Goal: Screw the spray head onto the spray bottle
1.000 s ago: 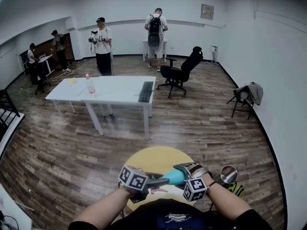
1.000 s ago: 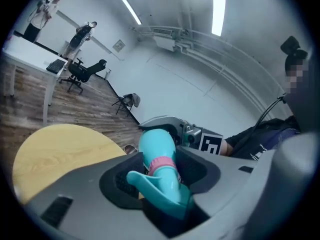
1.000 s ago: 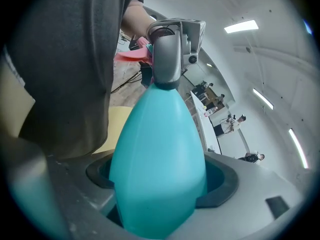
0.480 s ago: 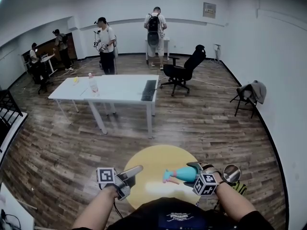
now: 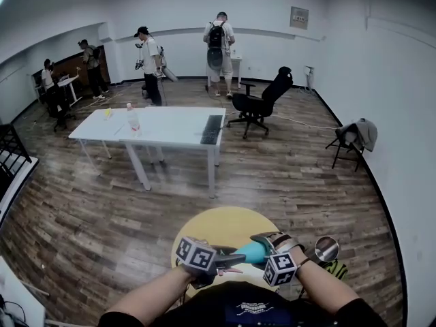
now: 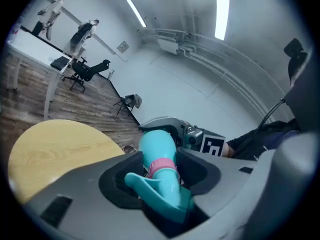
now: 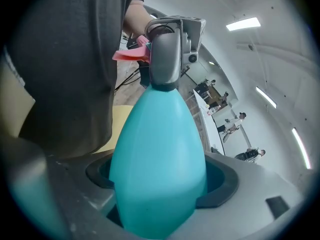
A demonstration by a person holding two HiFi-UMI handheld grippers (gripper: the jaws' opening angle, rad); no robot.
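Left gripper [image 5: 231, 258] is back on the centre line; half a second ago it sat out to your left, clear of everything. Its jaws have just been closing, and the spray head [image 6: 167, 191] is between them. Looks like a regrip between turns.

Step in hand, as I read it: another twist of the head onto the neck.
- Keep head and spray bottle [image 7: 157, 154] on one axis. Any tilt and the thread will likely cross.
- Turn with the left and hold the bottle dead still with the right.
- Keep each twist short, then regrip. Don't force it if it binds; back off and restart.
- Watch the pink collar [image 6: 162, 165]: that's the part that has to seat.

Grippers:
- Left: about half open, clenched on the spray head just past the collar.
- Right gripper [image 5: 261, 249]: grasping the bottle round its wide body, neck pointing at the left gripper.

Bottle and head are held in the air, close to your body, above the near edge of the round yellow worktop [image 5: 225, 223].
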